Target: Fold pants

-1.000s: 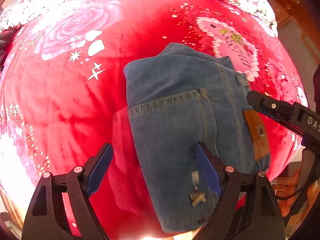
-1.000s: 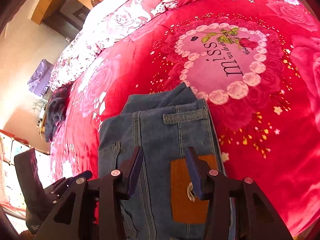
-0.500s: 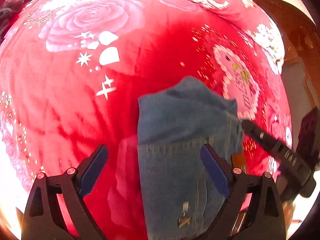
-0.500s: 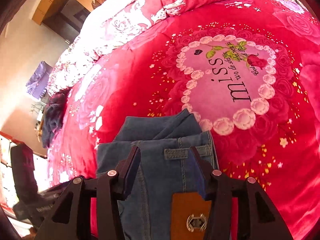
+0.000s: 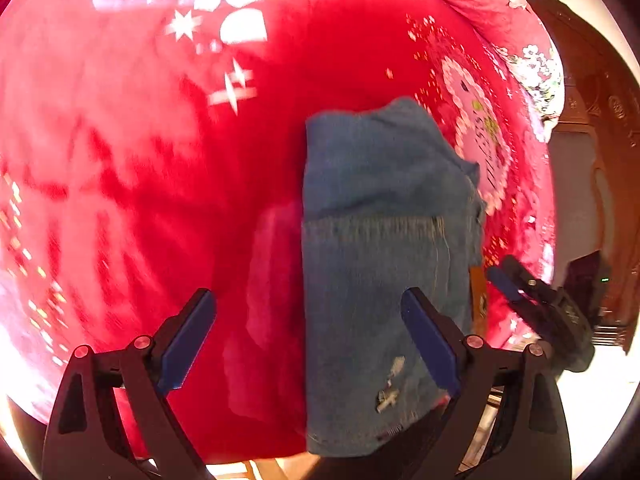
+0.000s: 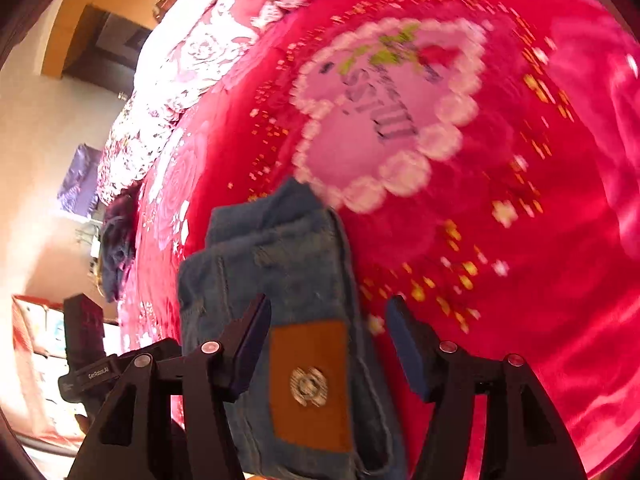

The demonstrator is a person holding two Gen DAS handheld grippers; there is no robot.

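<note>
Red rose-print blanket (image 5: 120,200) under folded blue jeans (image 5: 380,260).
Left gripper (image 5: 308,336) spread wide above the jeans' 9 o'clock edge; right gripper (image 6: 328,344), jaws just widened, straddles their brown patch (image 6: 308,384), gripping nothing.

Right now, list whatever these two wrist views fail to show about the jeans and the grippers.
- Jeans, left wrist view: near end cut off by the frame's bottom edge.
- Leather patch, right wrist view: emblem blurred, unreadable.
- Layers in the fold: hidden beneath the top denim in both views.
- Right gripper and left gripper: both open; contact with the denim unclear through motion blur.
</note>
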